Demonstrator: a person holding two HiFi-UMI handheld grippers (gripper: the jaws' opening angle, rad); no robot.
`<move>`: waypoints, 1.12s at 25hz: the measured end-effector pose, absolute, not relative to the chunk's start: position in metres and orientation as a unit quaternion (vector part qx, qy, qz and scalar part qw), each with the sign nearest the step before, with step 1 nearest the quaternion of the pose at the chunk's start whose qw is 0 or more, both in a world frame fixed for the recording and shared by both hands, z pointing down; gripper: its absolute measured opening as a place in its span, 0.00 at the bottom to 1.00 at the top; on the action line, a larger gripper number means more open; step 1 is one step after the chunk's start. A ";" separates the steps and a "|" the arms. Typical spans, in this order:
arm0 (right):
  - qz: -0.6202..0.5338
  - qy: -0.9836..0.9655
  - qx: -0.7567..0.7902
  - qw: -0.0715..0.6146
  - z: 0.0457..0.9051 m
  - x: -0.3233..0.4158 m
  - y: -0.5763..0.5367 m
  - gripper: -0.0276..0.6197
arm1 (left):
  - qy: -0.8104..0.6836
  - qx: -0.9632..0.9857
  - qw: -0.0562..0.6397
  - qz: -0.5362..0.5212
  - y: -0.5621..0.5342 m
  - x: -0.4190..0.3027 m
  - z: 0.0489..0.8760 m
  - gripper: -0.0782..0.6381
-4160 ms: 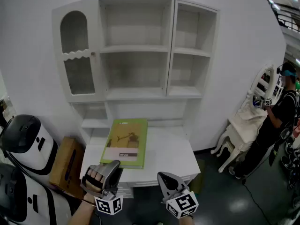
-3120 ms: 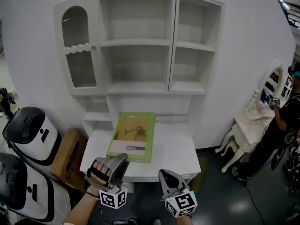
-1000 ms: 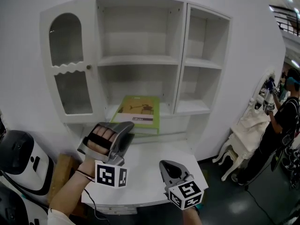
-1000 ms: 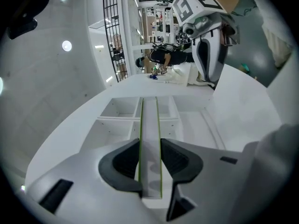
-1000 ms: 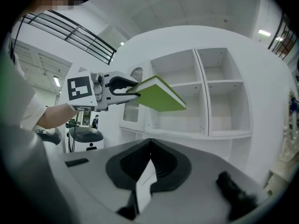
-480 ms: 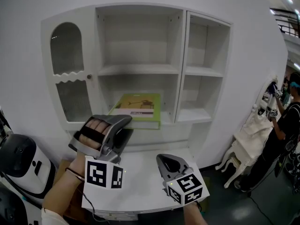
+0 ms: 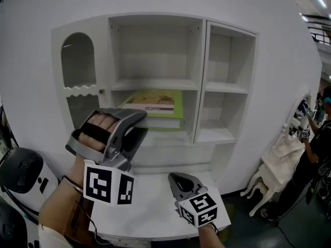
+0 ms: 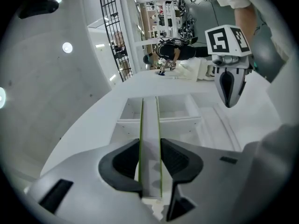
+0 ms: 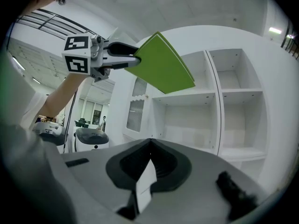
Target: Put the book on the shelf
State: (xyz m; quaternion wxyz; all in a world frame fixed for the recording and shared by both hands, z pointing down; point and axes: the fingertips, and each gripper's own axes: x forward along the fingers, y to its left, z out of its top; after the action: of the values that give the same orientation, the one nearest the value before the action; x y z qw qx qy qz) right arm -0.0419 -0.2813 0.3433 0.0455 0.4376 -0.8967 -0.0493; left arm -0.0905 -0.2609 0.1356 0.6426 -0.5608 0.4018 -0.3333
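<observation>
Gripping the book [image 7: 155, 105] by its near edge, the left gripper [image 7: 139, 119] has both jaws clamped on it. The left gripper view shows the dark pads pressed on the two green covers, with the white page block between them [image 8: 150, 125]. The book lies flat, cover up, raised in front of the middle bay of the white cabinet [image 7: 200, 76]. In the head view it overlaps the shelf [image 7: 191, 85] between the upper and lower compartments, but I can't tell whether it touches. From the right gripper view the book [image 9: 161, 64] hangs in the air in front of the cabinet, with its plain green underside showing.

The cover is green with a brown drawing, and a dark band with a white strip runs along its near edge (there is print on the band, too small to read).

The right gripper [image 7: 176, 179] sits lower, over the white counter [image 7: 155, 203], and points toward the cabinet. Its jaws are pressed together on nothing [image 9: 149, 141]. The left gripper view catches it, tip down, to the right [image 8: 227, 97].

Each gripper carries a cube with black-and-white square markers: left cube [image 7: 108, 184], right cube [image 7: 199, 208]. These are patterns only, no words.

The arched door [image 7: 77, 68] on the cabinet's left side is closed. A white and black machine [image 7: 20, 172] stands at the lower left. A person [image 7: 318, 136] stands at the far right edge.
</observation>
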 end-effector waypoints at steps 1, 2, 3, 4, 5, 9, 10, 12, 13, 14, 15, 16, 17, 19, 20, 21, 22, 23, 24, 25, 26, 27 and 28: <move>-0.051 -0.898 0.436 0.045 0.342 -0.042 -0.282 0.06 | 0.403 -0.557 0.644 -0.334 -0.261 -0.088 0.130 0.31; -0.052 -0.898 0.434 0.045 0.341 -0.041 -0.282 0.06 | 0.404 -0.555 0.646 -0.335 -0.263 -0.087 0.125 0.31; -0.054 -0.899 0.433 0.044 0.340 -0.040 -0.282 0.06 | 0.405 -0.553 0.646 -0.336 -0.264 -0.085 0.121 0.31; -0.055 -0.899 0.432 0.044 0.339 -0.039 -0.282 0.06 | 0.406 -0.551 0.646 -0.338 -0.266 -0.083 0.117 0.31; -0.057 -0.899 0.432 0.043 0.338 -0.037 -0.282 0.06 | 0.407 -0.550 0.645 -0.340 -0.269 -0.081 0.113 0.31; -0.060 -0.897 0.435 0.042 0.336 -0.027 -0.286 0.06 | 0.415 -0.547 0.640 -0.346 -0.283 -0.077 0.102 0.31; -0.061 -0.897 0.436 0.041 0.335 -0.024 -0.287 0.06 | 0.417 -0.548 0.638 -0.346 -0.288 -0.076 0.099 0.31; -0.062 -0.896 0.438 0.040 0.334 -0.020 -0.289 0.06 | 0.421 -0.547 0.635 -0.347 -0.296 -0.075 0.094 0.31; -0.063 -0.896 0.438 0.040 0.334 -0.017 -0.291 0.06 | 0.423 -0.546 0.633 -0.349 -0.301 -0.074 0.093 0.31; -0.063 -0.895 0.439 0.040 0.333 -0.015 -0.292 0.06 | 0.425 -0.545 0.632 -0.351 -0.305 -0.074 0.092 0.31; -0.064 -0.895 0.440 0.040 0.333 -0.013 -0.293 0.06 | 0.426 -0.545 0.630 -0.354 -0.309 -0.073 0.091 0.31; -0.064 -0.894 0.441 0.040 0.333 -0.011 -0.294 0.06 | 0.427 -0.545 0.628 -0.356 -0.314 -0.073 0.091 0.31; -0.064 -0.894 0.442 0.039 0.333 -0.009 -0.296 0.06 | 0.427 -0.545 0.626 -0.359 -0.318 -0.072 0.091 0.31; -0.064 -0.893 0.443 0.039 0.333 -0.005 -0.299 0.06 | 0.430 -0.545 0.622 -0.362 -0.327 -0.072 0.092 0.31; -0.064 -0.893 0.444 0.038 0.334 -0.004 -0.300 0.06 | 0.431 -0.545 0.620 -0.364 -0.332 -0.072 0.092 0.31; -0.063 -0.893 0.444 0.038 0.335 -0.003 -0.301 0.06 | 0.432 -0.544 0.619 -0.366 -0.337 -0.072 0.093 0.31; -0.063 -0.893 0.444 0.039 0.336 -0.002 -0.303 0.06 | 0.433 -0.544 0.617 -0.369 -0.342 -0.072 0.093 0.31; -0.062 -0.893 0.444 0.040 0.337 -0.001 -0.304 0.06 | 0.433 -0.543 0.615 -0.373 -0.347 -0.072 0.094 0.31; -0.061 -0.893 0.443 0.041 0.338 0.000 -0.305 0.06 | 0.433 -0.543 0.613 -0.376 -0.352 -0.072 0.095 0.31; -0.061 -0.893 0.443 0.042 0.340 0.000 -0.307 0.06 | 0.434 -0.542 0.612 -0.379 -0.357 -0.072 0.096 0.31; -0.060 -0.893 0.443 0.043 0.341 0.001 -0.309 0.06 | 0.435 -0.542 0.610 -0.381 -0.362 -0.073 0.096 0.31; -0.059 -0.894 0.443 0.043 0.342 0.002 -0.311 0.06 | 0.437 -0.541 0.608 -0.384 -0.368 -0.073 0.097 0.31; -0.058 -0.894 0.443 0.044 0.344 0.002 -0.313 0.06 | 0.438 -0.541 0.606 -0.386 -0.374 -0.074 0.098 0.31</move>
State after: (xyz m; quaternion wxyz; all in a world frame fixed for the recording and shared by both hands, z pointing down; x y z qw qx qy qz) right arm 0.0023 -0.3130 0.3436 0.0440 0.4428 -0.8936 -0.0580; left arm -0.0736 -0.3741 0.0979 0.6058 -0.5408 0.4376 -0.3861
